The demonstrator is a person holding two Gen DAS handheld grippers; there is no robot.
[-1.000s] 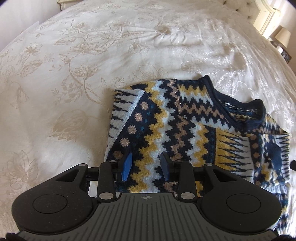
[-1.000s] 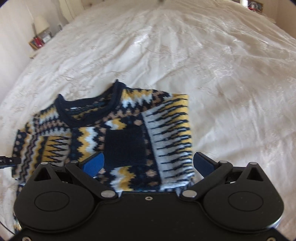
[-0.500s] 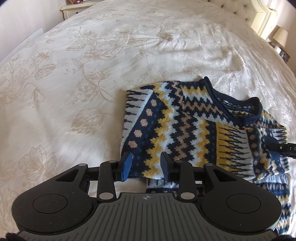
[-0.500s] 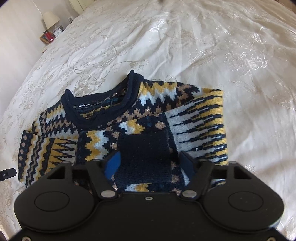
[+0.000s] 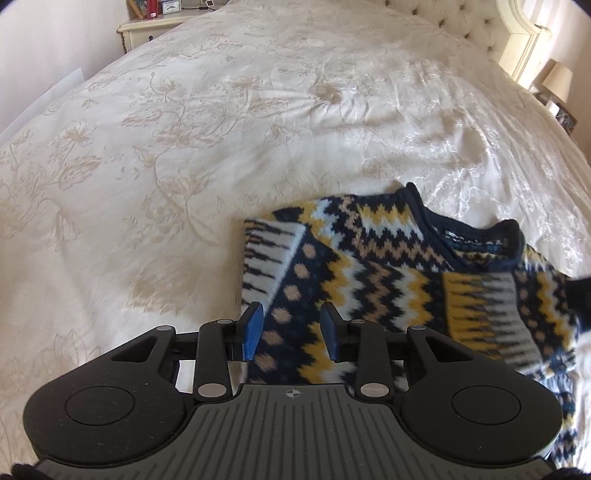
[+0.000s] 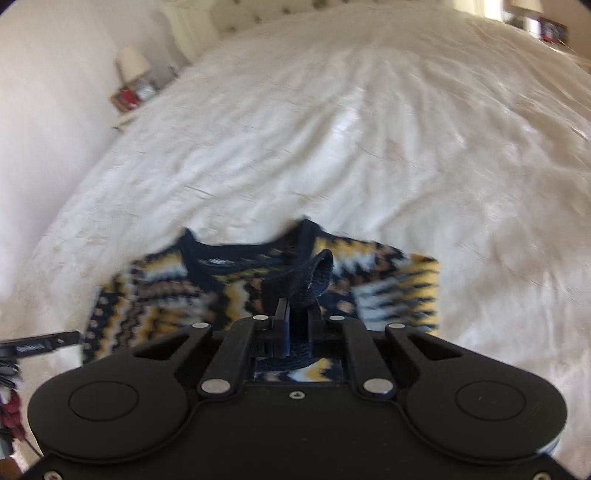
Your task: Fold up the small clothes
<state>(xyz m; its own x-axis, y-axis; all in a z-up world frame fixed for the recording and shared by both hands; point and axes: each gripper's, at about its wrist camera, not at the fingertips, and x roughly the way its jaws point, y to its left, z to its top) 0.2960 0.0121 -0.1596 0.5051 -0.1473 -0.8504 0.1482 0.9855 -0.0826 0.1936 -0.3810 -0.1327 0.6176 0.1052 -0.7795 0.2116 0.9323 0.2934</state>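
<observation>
A small knitted sweater [image 5: 373, 273] in navy, yellow, white and tan zigzags lies on the bed with its sleeves folded over the body and its navy collar facing away. My left gripper [image 5: 290, 332] is open, its blue pads either side of the sweater's near left part. My right gripper [image 6: 297, 328] is shut on a navy fold of the sweater [image 6: 306, 280], which bunches up between the fingers. The rest of the sweater [image 6: 229, 291] lies below, blurred by motion.
The cream floral bedspread [image 5: 207, 122] spreads all round the sweater. A tufted headboard [image 5: 476, 33] is at the far right. A nightstand [image 5: 155, 26] stands far left and a lamp [image 6: 131, 62] beside the bed. The left gripper's finger [image 6: 40, 345] shows at the right view's left edge.
My right gripper has closed from wide open onto the navy fold of the sweater. My left gripper stayed open while its view shifted over the sweater's left side.
</observation>
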